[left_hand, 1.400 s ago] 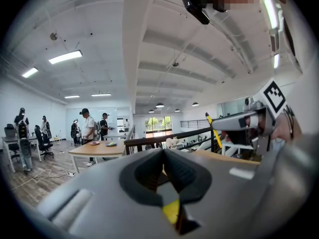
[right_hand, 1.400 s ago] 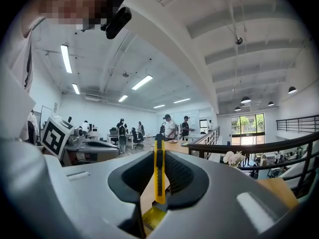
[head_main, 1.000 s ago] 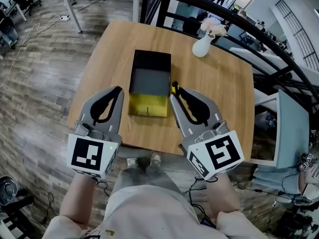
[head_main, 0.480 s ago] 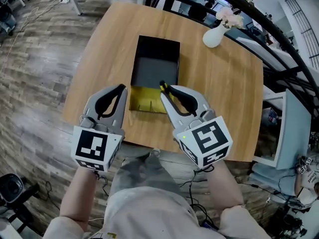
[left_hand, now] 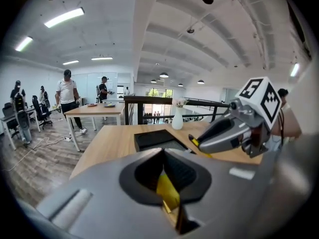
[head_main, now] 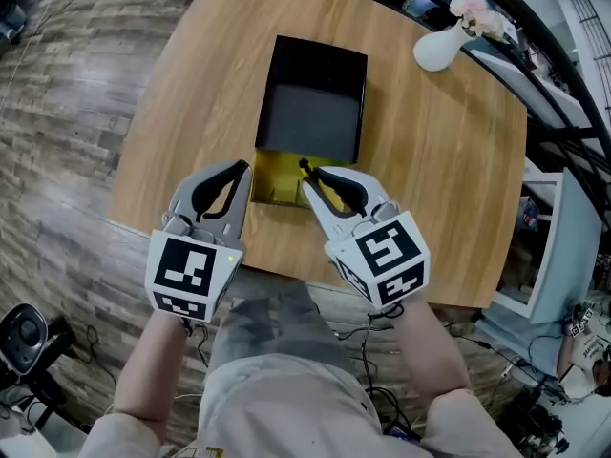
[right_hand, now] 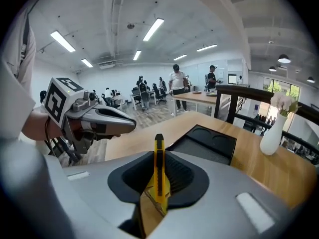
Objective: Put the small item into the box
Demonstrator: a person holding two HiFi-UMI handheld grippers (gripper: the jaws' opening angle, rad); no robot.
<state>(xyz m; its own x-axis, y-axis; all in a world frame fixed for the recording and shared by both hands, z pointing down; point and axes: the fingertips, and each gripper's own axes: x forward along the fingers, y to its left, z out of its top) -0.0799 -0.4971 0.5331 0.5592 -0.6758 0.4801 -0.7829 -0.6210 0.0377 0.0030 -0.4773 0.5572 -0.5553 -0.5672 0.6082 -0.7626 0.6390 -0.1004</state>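
Over the box's (head_main: 318, 60) yellow near end, we pinch the yellow utility knife (right_hand: 158, 169) in our right gripper (head_main: 307, 175). Our left gripper (head_main: 246, 167), pressed together on nothing, hovers at the box's near-left corner.

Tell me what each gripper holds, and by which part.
The right gripper clamps a yellow knife by its body, one end poking out past the jaws. The left gripper is shut on nothing.

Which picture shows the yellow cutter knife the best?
The right gripper view: the yellow knife stands upright, clamped in the right gripper, nearly whole. The head view shows only its dark tip poking past the gripper. The left gripper view shows just a small yellow end.
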